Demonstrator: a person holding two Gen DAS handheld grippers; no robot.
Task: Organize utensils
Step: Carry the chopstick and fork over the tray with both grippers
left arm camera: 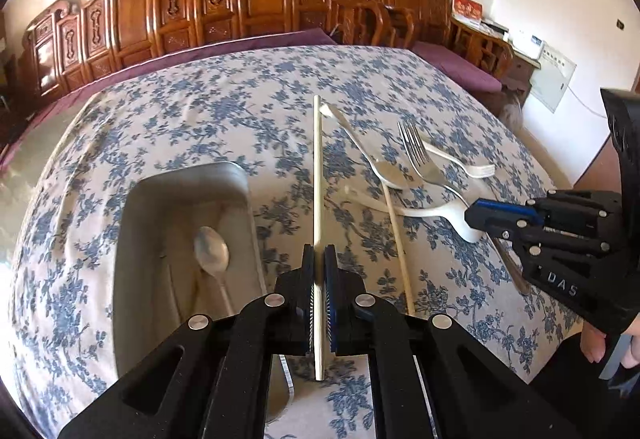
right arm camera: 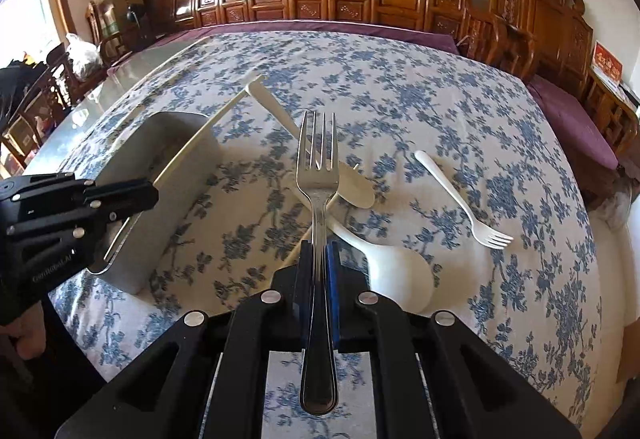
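metal fork (right arm camera: 318, 175) pinched by R gripper (right arm camera: 319, 251), raised right of tray (right arm camera: 132, 239) | chopstick (left arm camera: 318, 199) pinched by L gripper (left arm camera: 319, 259), just right of tray | metal spoon (left arm camera: 212, 251) in tray | white utensils loose on cloth (left arm camera: 180, 111), right of tray

Two chopsticks: one (left arm camera: 319, 199) clamped in the left gripper (left arm camera: 319, 259), one (left arm camera: 396, 239) just right of it. Two forks: a metal one (right arm camera: 317, 175) in the right gripper (right arm camera: 319, 251), a white one (right arm camera: 464, 199) to its right. Three spoons: a metal one (left arm camera: 212, 251) in the single tray (left arm camera: 132, 239) left of the left gripper, two white ones (right arm camera: 356, 183) (right arm camera: 396, 271) beyond the right gripper.
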